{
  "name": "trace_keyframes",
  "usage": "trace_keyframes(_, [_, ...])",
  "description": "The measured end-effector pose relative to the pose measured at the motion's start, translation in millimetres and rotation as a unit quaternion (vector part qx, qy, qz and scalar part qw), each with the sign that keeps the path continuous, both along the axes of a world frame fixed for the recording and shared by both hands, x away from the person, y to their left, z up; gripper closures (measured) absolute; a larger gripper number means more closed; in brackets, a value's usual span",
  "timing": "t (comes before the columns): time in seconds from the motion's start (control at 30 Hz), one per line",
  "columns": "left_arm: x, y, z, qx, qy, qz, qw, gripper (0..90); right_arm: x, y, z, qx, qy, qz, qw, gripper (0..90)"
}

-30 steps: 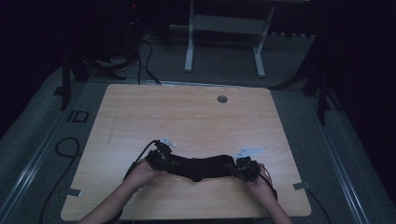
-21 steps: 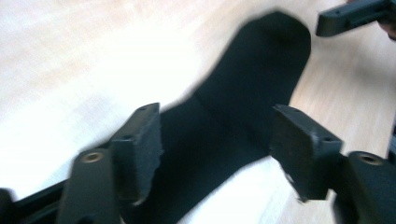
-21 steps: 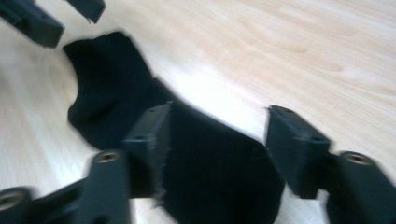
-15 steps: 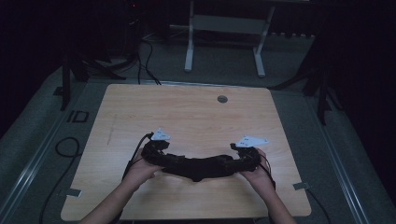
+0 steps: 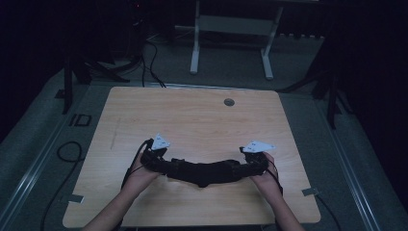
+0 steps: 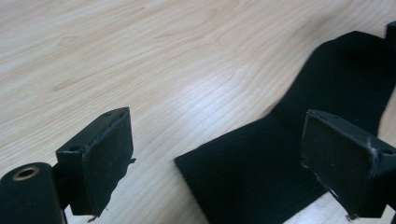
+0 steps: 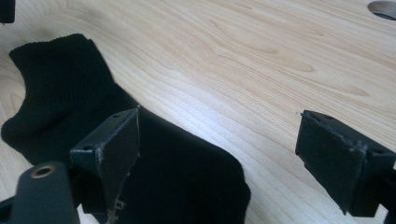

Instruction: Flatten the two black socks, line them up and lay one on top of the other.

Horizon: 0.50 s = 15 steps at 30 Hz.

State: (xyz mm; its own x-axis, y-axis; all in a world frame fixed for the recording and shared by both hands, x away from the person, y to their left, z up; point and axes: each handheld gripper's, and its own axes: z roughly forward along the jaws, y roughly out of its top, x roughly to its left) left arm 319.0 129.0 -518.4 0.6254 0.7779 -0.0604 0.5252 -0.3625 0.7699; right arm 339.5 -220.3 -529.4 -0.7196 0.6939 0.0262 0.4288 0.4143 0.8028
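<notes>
While both forearms enter from the near edge, the left hand (image 5: 139, 174) rests low on the bench (image 5: 192, 120), wrist angled inward, carrying the left claw (image 6: 215, 154). Its jaws have just been opening and now stand wide apart; the ribbed end of the black sock (image 5: 204, 171) lies flat between them, pressed by neither pad. This sock stretches across the near middle of the bench in a shallow sagging arc, from one claw to the other. At the right, the right hand (image 5: 267, 180) mirrors the left, wrist angled inward, and the right claw (image 7: 219, 158) likewise has its jaws spread wide over the sock's other end, pads clear of the fabric.
</notes>
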Motion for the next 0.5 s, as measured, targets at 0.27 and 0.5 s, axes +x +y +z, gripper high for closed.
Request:
trace_keyframes(0.27, [-5.3,23.9,-4.0,-0.002,-0.011,0.028,0.9996,10.3,0.2,-15.3,-3.1,-0.011,-0.001,-0.016,0.9998,13.9])
trace_keyframes(0.5, [-10.5,48.4,-8.8,-0.009,-0.016,0.053,0.9984,10.3,-0.1,-32.6,-5.6,-0.017,-0.001,-0.036,0.9992,13.9])
